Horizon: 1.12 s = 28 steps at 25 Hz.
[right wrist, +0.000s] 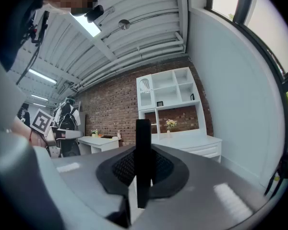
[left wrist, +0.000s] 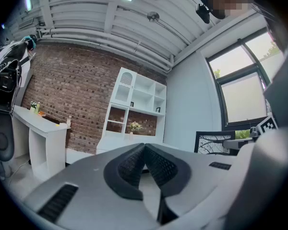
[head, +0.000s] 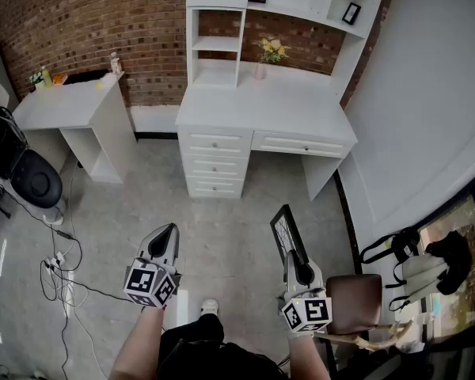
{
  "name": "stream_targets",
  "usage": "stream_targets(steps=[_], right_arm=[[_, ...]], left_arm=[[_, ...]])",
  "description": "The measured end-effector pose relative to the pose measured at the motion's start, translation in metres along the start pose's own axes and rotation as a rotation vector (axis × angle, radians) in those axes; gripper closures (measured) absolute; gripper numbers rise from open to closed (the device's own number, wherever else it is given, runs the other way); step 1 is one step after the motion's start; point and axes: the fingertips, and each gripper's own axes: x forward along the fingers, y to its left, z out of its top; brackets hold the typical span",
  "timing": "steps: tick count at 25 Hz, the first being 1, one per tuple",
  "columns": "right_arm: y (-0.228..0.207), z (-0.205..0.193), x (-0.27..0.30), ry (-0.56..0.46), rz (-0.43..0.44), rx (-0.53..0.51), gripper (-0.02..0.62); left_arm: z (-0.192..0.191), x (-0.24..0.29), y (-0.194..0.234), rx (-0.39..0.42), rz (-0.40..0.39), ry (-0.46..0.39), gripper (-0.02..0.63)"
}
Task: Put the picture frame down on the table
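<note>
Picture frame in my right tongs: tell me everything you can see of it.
The picture frame is a thin black rectangle around a pale picture with dark branch-like lines. The right tongs are shut on one edge, holding it upright over the floor, short of the white desk. Nothing else touches it.

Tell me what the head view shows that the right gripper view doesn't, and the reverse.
Only the head view: floor cables, a brown chair, and the front face of the picture frame. Only the right gripper view: the ceiling light, and the frame seen edge-on, clamped between the jaws of the right gripper. Both: the white desk with shelves, its flowers, and the brick wall.
</note>
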Motion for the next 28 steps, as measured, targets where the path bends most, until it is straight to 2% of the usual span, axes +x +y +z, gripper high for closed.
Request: stream_targets(steps=[12,18,28], right_arm=[[-0.012,-0.008,0.113,-0.005,-0.031,0.018,0.566],[-0.016,-0.009,0.146,-0.029,-0.039,0.081,0.566],[-0.04,-0.012,0.196,-0.017,-0.012,0.103,0.566]], left_arm=[[0.006,0.091,0.07,-0.001,-0.012,0.005,0.598],[0.002,0.111,0.09,0.008,-0.01,0.023,0.598],[0.008,0.157,0.106,0.014,0.009,0.028,0.598]])
